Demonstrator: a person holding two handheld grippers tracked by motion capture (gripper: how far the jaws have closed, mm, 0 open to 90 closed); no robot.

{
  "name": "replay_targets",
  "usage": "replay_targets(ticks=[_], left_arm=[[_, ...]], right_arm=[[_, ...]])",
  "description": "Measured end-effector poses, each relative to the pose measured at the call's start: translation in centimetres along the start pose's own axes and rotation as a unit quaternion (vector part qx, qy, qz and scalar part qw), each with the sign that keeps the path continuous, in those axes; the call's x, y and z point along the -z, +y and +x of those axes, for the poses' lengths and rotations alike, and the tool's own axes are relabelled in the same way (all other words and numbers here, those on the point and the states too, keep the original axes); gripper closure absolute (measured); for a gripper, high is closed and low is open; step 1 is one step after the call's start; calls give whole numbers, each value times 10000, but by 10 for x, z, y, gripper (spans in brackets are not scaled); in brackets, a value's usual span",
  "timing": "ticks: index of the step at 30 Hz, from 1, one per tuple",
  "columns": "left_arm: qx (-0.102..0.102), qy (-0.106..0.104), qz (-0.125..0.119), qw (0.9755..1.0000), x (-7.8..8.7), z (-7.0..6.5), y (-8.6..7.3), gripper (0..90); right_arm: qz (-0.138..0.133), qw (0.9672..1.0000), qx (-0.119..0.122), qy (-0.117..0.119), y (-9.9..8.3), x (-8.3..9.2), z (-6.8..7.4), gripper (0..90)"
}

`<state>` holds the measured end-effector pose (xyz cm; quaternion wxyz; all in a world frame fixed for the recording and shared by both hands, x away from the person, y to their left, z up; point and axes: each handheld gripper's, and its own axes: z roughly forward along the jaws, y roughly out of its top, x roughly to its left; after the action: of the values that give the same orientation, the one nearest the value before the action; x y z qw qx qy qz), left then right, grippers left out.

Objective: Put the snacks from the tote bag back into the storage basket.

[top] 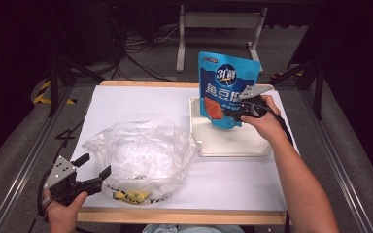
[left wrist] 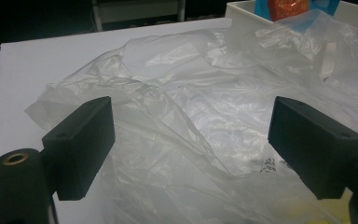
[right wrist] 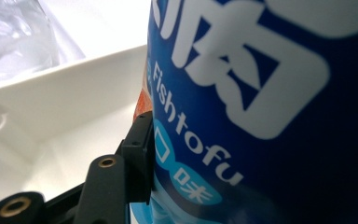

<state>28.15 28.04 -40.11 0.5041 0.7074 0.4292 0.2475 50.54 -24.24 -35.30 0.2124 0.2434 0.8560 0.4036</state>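
1. Gaping wide, the left gripper (top: 95, 171) is hovering at the near edge of the clear plastic bag (top: 141, 155), gripping nothing.
2. Over the white tray (top: 230, 148), the right gripper (top: 239, 112) is clamping the blue fish tofu pouch (top: 226, 87) upright, its bottom just above the tray floor.
3. Risk, as I judge it: the tall pouch is leaning on a low side grip, so it could be tipping over the tray rim once freed.

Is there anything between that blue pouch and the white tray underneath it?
Nothing visible. The right gripper holds the blue pouch upright, its bottom edge low over the white tray, whose floor there is bare. The plastic bag lies left of the tray, outside it.
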Motion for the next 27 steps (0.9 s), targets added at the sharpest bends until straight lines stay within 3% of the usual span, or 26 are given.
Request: replay_targets(ticks=[12,27], left_arm=[[21,7,-25,10000,0,0,0,155],[1,6,5,10000,0,0,0,155]], right_arm=[[49,10000,5,86,-11,-16,4,514],[-1,9998,-31,196,-24,-21,0,488]])
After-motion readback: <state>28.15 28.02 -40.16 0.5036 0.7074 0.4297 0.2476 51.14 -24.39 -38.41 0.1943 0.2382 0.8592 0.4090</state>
